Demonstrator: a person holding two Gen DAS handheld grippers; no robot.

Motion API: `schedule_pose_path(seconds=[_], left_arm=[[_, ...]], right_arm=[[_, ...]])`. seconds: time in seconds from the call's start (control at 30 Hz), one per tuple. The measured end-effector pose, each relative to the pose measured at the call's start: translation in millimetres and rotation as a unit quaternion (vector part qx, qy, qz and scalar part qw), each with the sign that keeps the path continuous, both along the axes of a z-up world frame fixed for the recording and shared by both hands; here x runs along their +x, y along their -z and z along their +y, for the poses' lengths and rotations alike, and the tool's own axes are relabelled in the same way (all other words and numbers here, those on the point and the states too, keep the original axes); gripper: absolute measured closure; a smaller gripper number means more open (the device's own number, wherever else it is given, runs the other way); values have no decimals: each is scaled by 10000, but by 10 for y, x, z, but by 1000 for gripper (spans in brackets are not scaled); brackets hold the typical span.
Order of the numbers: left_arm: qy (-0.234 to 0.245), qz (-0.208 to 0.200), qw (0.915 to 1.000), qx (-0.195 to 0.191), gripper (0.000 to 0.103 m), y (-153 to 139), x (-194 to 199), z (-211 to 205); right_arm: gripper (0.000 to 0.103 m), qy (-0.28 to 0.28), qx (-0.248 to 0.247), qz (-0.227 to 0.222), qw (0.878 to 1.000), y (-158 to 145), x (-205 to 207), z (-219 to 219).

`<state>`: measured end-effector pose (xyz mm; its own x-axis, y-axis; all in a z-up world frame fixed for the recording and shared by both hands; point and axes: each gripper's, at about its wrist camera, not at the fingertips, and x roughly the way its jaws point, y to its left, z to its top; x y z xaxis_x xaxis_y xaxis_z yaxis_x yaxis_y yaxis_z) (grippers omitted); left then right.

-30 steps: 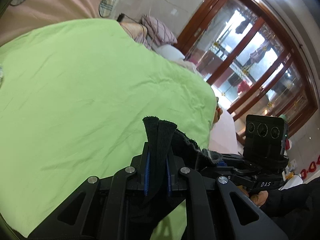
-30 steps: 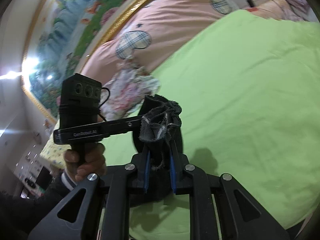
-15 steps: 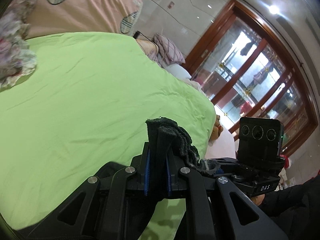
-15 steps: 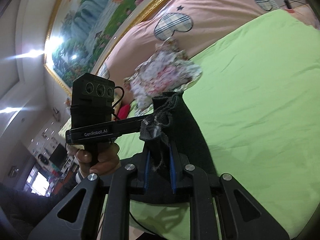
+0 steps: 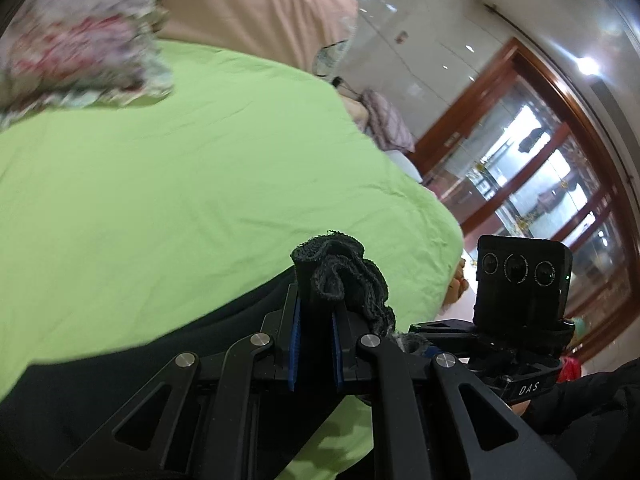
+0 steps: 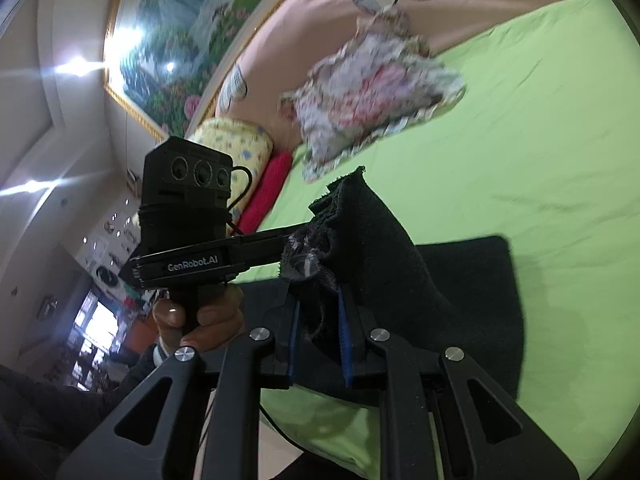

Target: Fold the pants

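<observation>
The floral cloth (image 5: 76,44) at the head of the bed is smeared by motion in both views, so its pattern and outline cannot be read; the left wrist view cuts it off at the left edge. The pants (image 6: 404,264) run out of sight under the right gripper (image 6: 318,320) and its frame, and their bunched hem hides the fingertips. In the left wrist view the pants' dark cloth passes behind the left gripper (image 5: 316,312) and off the bottom left corner. The green sheet (image 5: 200,184) is cut by every picture's rim. Things behind the glass doors (image 5: 552,184) are too small to tell.
</observation>
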<state>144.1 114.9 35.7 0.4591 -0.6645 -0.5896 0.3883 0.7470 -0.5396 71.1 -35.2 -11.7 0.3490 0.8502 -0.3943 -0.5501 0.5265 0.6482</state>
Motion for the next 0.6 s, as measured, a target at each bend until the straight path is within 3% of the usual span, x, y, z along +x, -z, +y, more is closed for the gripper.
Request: schedule_pose_path(seconds=[0.37, 0.6], left_arm=[[-549, 473, 9973, -113, 92, 621, -147, 392], [-733, 609, 9954, 34, 94, 784, -174, 450]], right_arm=[[85, -349, -477, 393, 9975, 434, 63, 379], [85, -428, -655, 573, 9953, 603, 89, 467]])
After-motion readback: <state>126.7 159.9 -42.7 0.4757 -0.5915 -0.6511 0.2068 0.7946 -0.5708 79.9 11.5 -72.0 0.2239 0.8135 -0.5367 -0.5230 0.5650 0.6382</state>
